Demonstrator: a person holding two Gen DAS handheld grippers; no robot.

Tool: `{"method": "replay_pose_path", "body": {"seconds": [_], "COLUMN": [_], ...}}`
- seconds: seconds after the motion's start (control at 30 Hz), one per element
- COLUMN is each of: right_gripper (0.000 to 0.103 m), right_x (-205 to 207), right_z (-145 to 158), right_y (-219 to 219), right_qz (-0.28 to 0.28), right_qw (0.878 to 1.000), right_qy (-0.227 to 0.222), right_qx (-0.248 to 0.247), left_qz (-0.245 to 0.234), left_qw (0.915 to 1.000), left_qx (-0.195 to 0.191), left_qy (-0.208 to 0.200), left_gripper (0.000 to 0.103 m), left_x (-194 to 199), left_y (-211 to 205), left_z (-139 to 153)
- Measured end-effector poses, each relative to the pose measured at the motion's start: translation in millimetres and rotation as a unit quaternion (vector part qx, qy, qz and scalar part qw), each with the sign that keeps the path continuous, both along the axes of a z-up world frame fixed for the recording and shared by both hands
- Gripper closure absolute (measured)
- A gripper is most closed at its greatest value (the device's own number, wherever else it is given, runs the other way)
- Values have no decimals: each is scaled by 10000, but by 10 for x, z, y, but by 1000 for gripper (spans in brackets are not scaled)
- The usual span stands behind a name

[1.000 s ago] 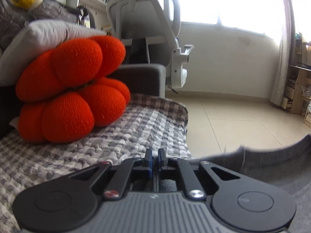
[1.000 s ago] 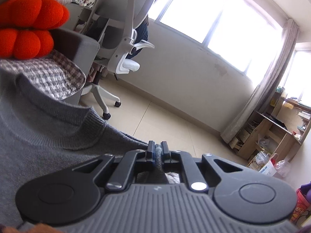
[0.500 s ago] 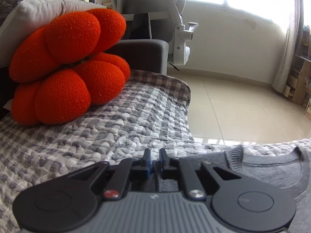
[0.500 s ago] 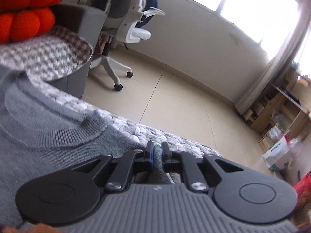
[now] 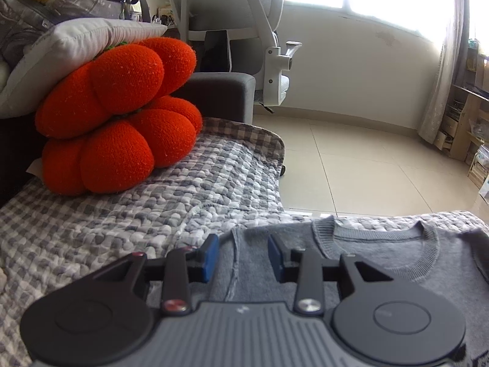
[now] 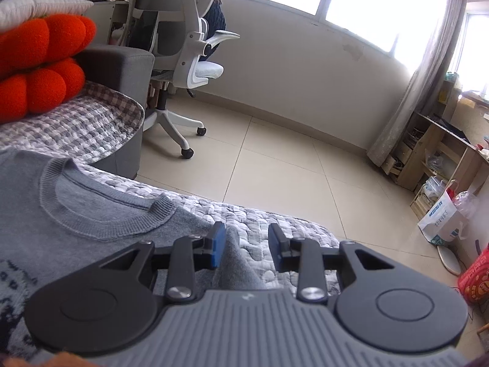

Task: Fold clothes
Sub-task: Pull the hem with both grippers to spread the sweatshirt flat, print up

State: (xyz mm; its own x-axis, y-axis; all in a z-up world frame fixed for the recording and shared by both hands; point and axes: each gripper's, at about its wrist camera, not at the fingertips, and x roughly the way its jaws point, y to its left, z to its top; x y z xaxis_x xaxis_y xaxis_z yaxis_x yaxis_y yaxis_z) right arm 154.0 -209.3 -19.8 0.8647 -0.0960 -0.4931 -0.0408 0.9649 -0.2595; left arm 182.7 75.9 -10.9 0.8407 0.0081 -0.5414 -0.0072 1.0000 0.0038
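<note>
A grey knit sweater (image 5: 382, 263) lies flat on the checked quilt (image 5: 152, 208), its round collar toward the quilt's front edge. It also shows in the right wrist view (image 6: 91, 214). My left gripper (image 5: 243, 255) is open, its blue pads on either side of the sweater's left shoulder seam. My right gripper (image 6: 247, 246) is open over the sweater's right shoulder, where a fold of cloth rises between the jaws.
An orange knitted cushion (image 5: 116, 119) under a grey pillow (image 5: 76, 49) sits at the back left of the quilt. A white office chair (image 6: 183, 61) stands on the tiled floor (image 6: 275, 165) beyond. Wooden shelves (image 6: 443, 153) and bags stand at the right.
Both grippers came down with the sweater's shoulders, laid them on the quilt and opened. The sweater now lies flat.
</note>
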Motion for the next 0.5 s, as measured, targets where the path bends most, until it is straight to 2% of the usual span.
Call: {"method": "replay_pose_path", "body": {"seconds": [0.5], "right_gripper": [69], "right_x": [-729], "right_z": [352], "right_y": [100], "right_qz": [100], "right_qw": [9996], "right_qy": [-170], "right_qx": [185], "left_qz": [-94], "left_qw": [9996], "left_qx": [1], "left_qy": [255], "left_gripper": [66], "left_x": [-832], "left_y": [-153], "left_z": [261]}}
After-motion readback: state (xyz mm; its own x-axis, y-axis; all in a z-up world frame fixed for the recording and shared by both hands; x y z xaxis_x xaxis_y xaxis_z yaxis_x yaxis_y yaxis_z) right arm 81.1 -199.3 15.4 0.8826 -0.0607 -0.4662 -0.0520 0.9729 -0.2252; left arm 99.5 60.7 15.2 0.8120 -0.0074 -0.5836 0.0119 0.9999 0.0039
